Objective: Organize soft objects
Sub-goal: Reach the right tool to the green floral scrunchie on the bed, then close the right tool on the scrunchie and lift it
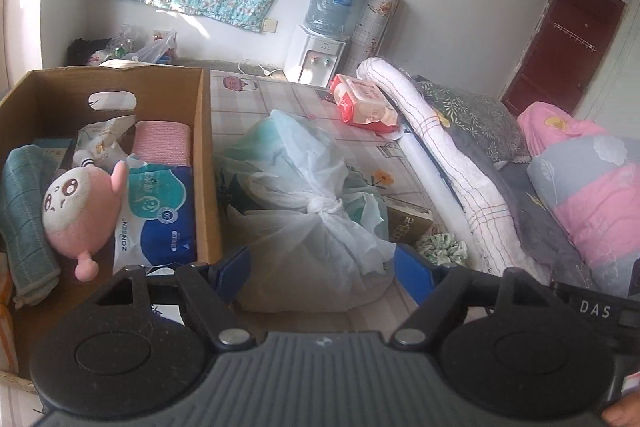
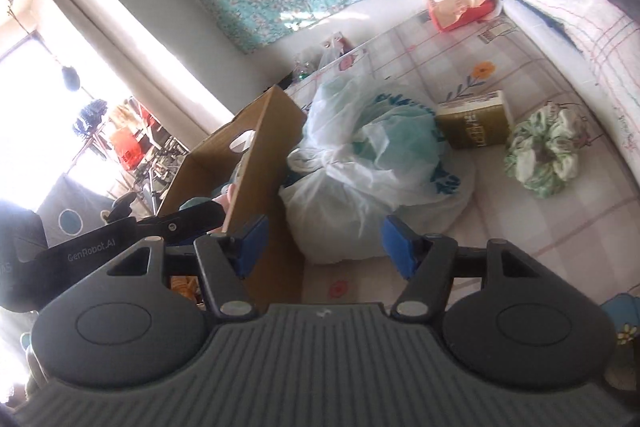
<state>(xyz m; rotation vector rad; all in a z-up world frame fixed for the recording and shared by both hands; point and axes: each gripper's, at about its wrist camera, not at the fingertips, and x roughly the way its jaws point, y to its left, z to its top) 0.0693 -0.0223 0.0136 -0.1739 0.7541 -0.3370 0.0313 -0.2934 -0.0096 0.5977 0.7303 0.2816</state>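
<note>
On a bed's checked, flower-printed sheet point(image 1: 280, 99), a cardboard box point(image 1: 202, 155) already holding soft goods sits left of the left gripper point(image 1: 320, 267). Both grippers are spread wide and empty. The knotted plastic bag point(image 1: 304, 199) lies dead ahead between both sets of fingers, touching the box, seemingly nearest the right gripper point(image 2: 326, 241), and a green scrunchie point(image 2: 542, 151) lies to its right.

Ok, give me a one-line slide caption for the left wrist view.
Open left gripper faces a knotted plastic bag beside a cardboard box holding a pink plush toy.
</note>
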